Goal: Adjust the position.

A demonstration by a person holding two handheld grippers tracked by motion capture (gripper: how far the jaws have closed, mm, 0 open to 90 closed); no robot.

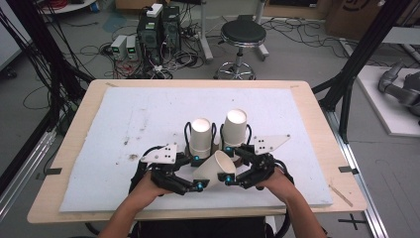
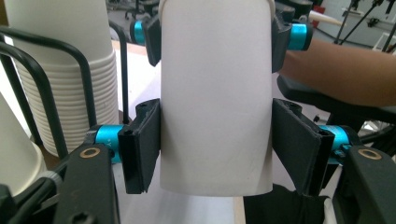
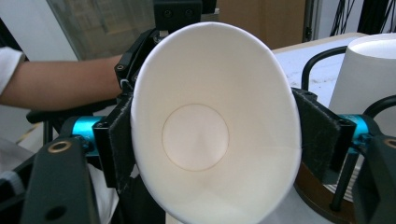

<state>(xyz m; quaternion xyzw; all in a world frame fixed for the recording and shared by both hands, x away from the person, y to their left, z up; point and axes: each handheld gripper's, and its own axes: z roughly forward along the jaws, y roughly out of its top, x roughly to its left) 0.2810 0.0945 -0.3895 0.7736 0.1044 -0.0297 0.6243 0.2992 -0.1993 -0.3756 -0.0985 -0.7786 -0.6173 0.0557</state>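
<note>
Mid-handover above the table (image 1: 317, 163), near the two cup stacks (image 1: 201, 139): left tongs (image 2: 217, 149) and right tongs (image 3: 215, 140) both clenched on one tilted paper cup (image 1: 214, 169), so probably one side letting go next.

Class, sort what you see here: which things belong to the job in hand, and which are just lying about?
In the job: paper cup, held by left tool and right tool; two cup stacks in wire holders.

Lying about: stool, computer boxes, floor cables.
</note>
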